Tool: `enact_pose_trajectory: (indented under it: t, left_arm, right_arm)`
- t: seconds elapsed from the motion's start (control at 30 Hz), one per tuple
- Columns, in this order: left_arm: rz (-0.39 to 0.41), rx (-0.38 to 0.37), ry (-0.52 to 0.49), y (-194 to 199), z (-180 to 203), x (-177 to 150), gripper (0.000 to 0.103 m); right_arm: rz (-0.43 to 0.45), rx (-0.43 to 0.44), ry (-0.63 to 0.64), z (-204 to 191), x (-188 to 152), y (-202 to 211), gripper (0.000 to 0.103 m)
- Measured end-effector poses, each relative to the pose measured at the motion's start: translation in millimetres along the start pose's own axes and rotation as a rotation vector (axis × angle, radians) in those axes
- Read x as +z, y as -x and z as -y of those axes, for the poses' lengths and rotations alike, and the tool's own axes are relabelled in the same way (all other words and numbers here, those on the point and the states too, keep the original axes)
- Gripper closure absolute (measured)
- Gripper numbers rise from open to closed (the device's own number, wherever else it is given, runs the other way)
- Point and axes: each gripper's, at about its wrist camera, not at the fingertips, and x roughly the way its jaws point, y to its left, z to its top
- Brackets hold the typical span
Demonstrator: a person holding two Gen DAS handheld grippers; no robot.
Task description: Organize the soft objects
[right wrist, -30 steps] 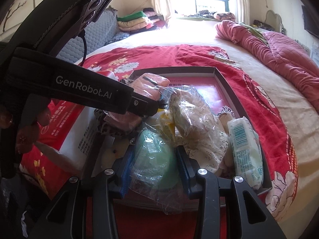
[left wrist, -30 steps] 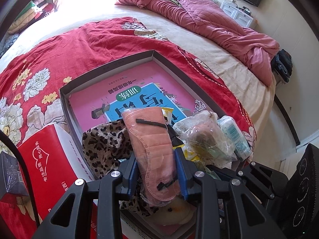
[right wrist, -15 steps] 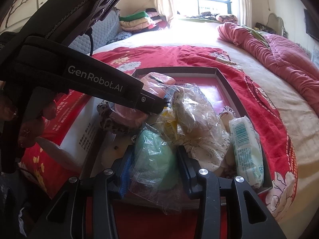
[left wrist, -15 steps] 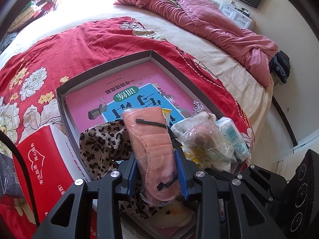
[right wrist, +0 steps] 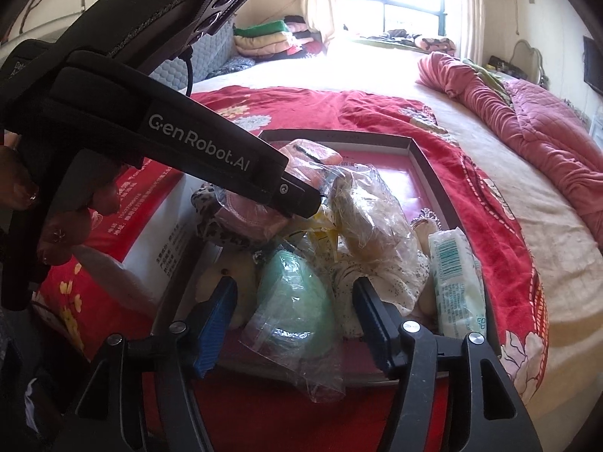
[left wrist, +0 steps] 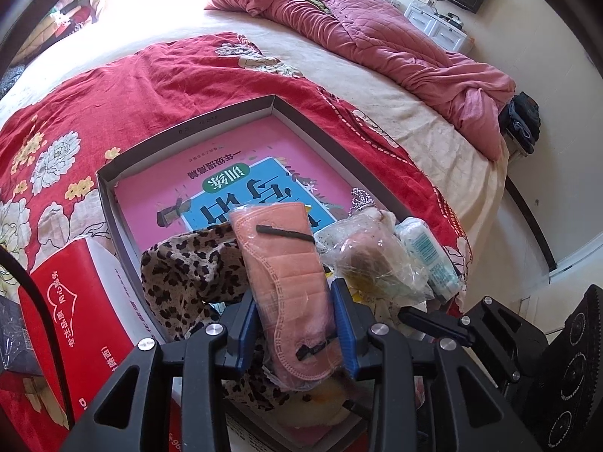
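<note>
My left gripper (left wrist: 297, 324) is shut on a pink face mask in clear wrap (left wrist: 286, 275), held above the near corner of a grey shallow box (left wrist: 188, 132). A leopard-print cloth (left wrist: 181, 271) lies just left of it. My right gripper (right wrist: 294, 324) has its jaws opening; a green soft item in a clear bag (right wrist: 294, 316) lies between them, with gaps on both sides. Beside it sit a bagged beige item (right wrist: 369, 218) and a white wipes pack (right wrist: 456, 282). The left gripper's arm (right wrist: 211, 150) crosses the right wrist view, with the mask (right wrist: 312, 154) past its tip.
The box holds a pink and blue book (left wrist: 245, 180) and rests on a red flowered blanket (left wrist: 113, 86) over the bed. A red and white carton (left wrist: 75, 312) stands left of the box. A crumpled pink quilt (left wrist: 395, 41) lies farther back. The bed edge runs at the right.
The right gripper's jaws have spread apart, letting go of the green bagged item, which now rests in the box corner. The left gripper still grips the mask in the same place.
</note>
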Motion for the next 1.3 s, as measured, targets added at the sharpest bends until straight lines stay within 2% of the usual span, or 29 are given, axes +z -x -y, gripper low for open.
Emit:
enact_pose_trajectory:
  t: [0.27,0.43,0.67,0.77,1.03,1.2,1.3]
  left_arm:
    - [-0.004,0.012,-0.004,-0.8,2.3,0.0,0.064]
    - [0.003,0.011,-0.003,1.1,2.9,-0.8,0.058]
    - [0.005,0.023,-0.010,0.8,3.4,-2.3,0.054]
    - [0.009,0.024,-0.011,2.2,3.2,-4.4,0.049]
    - [0.034,0.017,-0.002,15.0,0.7,-10.9,0.040]
    - [0.058,0.026,-0.003,28.7,-0.9,-14.4,0.036]
    - [0.078,0.043,-0.001,40.2,-2.1,-18.3,0.034]
  right_arm:
    - [0.002,-0.052,0.019,1.5,0.2,14.6,0.034]
    - [-0.018,-0.074,0.031,3.7,-3.6,16.6,0.034]
    - [-0.025,-0.126,0.018,8.3,-7.4,14.9,0.034]
    - [-0.018,-0.141,0.006,9.7,-6.7,13.3,0.030]
    - [-0.009,-0.119,-0.012,11.8,-2.2,19.3,0.029]
    - [0.011,-0.166,-0.083,15.0,5.5,34.9,0.028]
    - [0.005,-0.184,-0.174,19.6,11.2,45.5,0.026]
